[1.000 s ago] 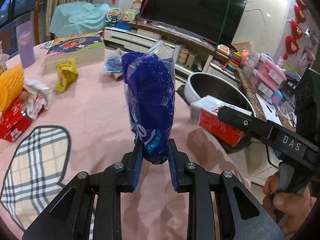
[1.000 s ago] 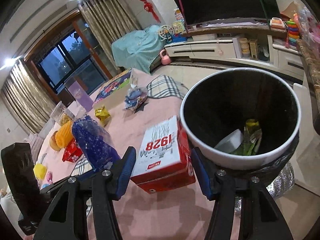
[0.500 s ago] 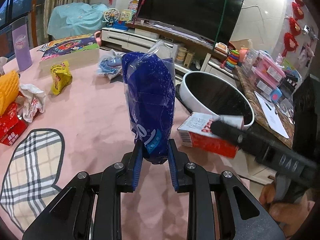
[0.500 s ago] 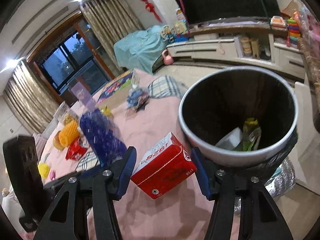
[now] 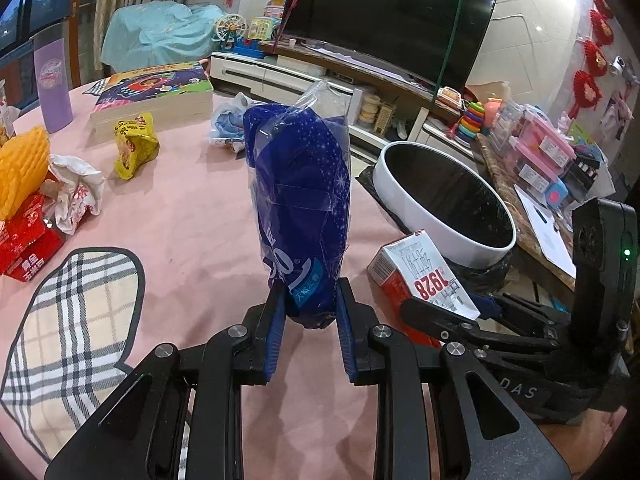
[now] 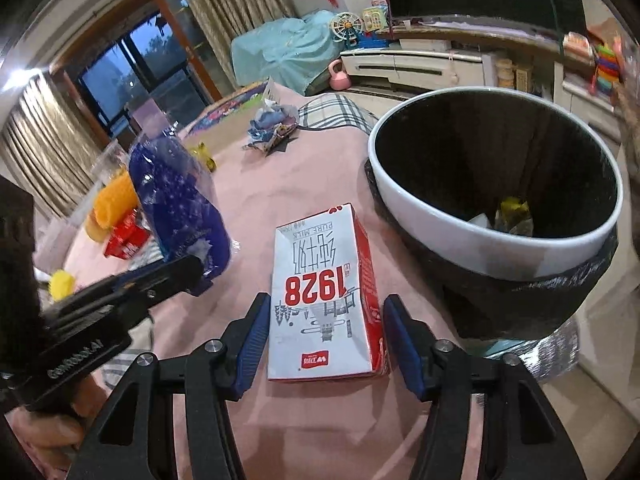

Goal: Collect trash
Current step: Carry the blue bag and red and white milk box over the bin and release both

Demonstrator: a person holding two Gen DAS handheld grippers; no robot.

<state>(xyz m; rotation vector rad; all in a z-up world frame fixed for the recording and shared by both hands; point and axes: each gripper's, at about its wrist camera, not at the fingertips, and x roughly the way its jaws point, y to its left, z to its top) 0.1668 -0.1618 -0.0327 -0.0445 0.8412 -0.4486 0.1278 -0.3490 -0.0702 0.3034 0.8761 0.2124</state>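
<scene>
My left gripper [image 5: 310, 322] is shut on a blue plastic bag [image 5: 300, 216] and holds it upright above the pink table; the bag also shows in the right wrist view [image 6: 180, 200]. A red and white "1928" milk carton [image 6: 326, 300] lies flat on the table between the pads of my right gripper [image 6: 324, 340], with a small gap on each side. It also shows in the left wrist view [image 5: 420, 276]. The white-rimmed trash bin [image 6: 480, 236] with a black liner stands just right of the carton and holds some trash.
On the pink tablecloth [image 5: 180, 220] lie a yellow wrapper [image 5: 134, 146], crumpled white paper [image 5: 76, 196], a red box [image 5: 24, 244], a blue wrapper [image 5: 228, 124], a book [image 5: 156, 92] and a purple cup [image 5: 52, 84]. A TV stand [image 5: 340, 76] is behind.
The milk carton, held tilted in the air half a second ago, now lies flat on the table between the right gripper's pads. The left gripper keeps holding the blue bag.
</scene>
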